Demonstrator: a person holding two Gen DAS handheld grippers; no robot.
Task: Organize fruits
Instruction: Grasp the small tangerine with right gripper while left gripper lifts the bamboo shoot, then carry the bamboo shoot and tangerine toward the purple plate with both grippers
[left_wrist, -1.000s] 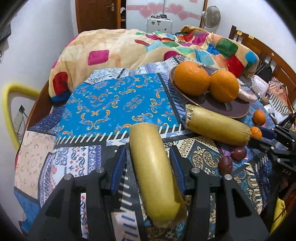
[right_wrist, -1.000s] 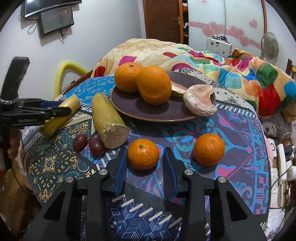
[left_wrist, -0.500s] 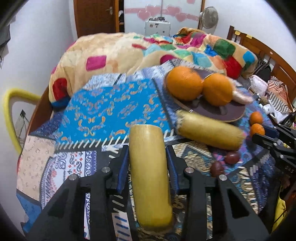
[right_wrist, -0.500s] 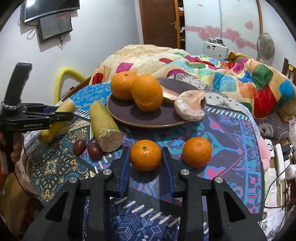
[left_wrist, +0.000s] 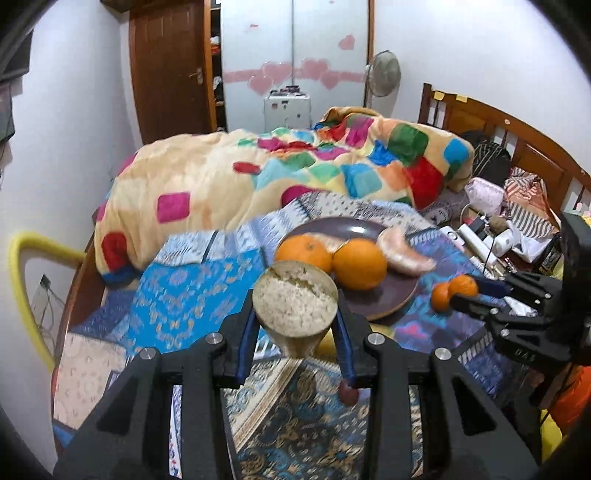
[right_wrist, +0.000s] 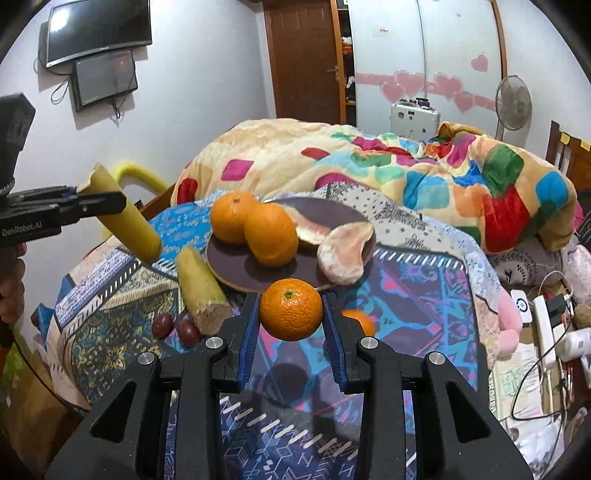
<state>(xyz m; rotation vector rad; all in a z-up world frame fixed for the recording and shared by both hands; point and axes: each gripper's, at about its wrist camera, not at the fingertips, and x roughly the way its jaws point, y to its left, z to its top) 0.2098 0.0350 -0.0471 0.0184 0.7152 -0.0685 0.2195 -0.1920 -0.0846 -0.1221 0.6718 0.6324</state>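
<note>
My left gripper (left_wrist: 295, 314) is shut on a yellow sugarcane piece (left_wrist: 294, 303), lifted and tilted so its cut end faces the camera; it shows raised at the left of the right wrist view (right_wrist: 122, 218). My right gripper (right_wrist: 290, 325) is shut on a small orange (right_wrist: 290, 309), held above the cloth. A brown plate (right_wrist: 236, 264) carries two large oranges (right_wrist: 271, 240) and pomelo segments (right_wrist: 345, 254). A second sugarcane piece (right_wrist: 201, 288) lies beside the plate. Another small orange (right_wrist: 360, 321) sits behind the right fingers.
Two dark red fruits (right_wrist: 175, 326) lie on the patterned cloth (right_wrist: 110, 332) by the second cane. A colourful quilt (right_wrist: 369, 166) is heaped behind the plate. Cables and a power strip (right_wrist: 546, 325) lie at the right. A yellow chair frame (left_wrist: 22, 280) stands at the left.
Both grippers closed and lifted: the left raised the sugarcane off the cloth and tipped it up; the right closed on the small orange and raised it toward the plate.
</note>
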